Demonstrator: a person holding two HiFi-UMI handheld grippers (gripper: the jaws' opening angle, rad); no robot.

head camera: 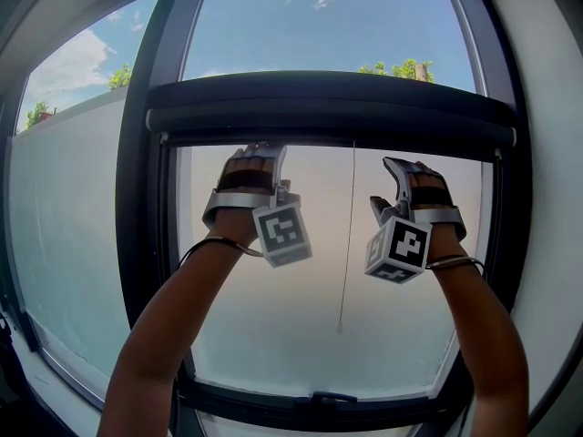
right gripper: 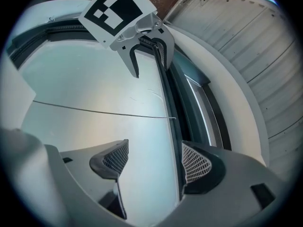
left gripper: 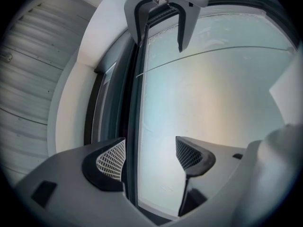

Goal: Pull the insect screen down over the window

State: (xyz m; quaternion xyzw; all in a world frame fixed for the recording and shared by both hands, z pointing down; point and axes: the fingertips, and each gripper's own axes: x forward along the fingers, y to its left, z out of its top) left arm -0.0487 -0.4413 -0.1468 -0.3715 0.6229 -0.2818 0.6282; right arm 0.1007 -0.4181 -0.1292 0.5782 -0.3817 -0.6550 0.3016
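The insect screen is rolled up in a dark cassette [head camera: 328, 103] across the top of the window, with its dark bottom bar [head camera: 328, 137] right under it. A thin pull cord [head camera: 346, 244] hangs from the bar's middle. My left gripper [head camera: 260, 150] is raised to the bar left of the cord and stands open. In the left gripper view the bar's edge [left gripper: 132, 103] runs between the pads [left gripper: 112, 161], close to the left one. My right gripper [head camera: 401, 164] is up to the right of the cord, also open. There the bar [right gripper: 176, 126] passes just inside the right pad [right gripper: 196, 167].
The pane [head camera: 301, 335] below the bar is hazy and pale; a dark frame [head camera: 146, 226] surrounds it, with a handle [head camera: 332, 397] on the bottom rail. A second hazy pane [head camera: 73, 244] is at the left. White wall [head camera: 551, 244] borders the right side. Each gripper shows in the other's view.
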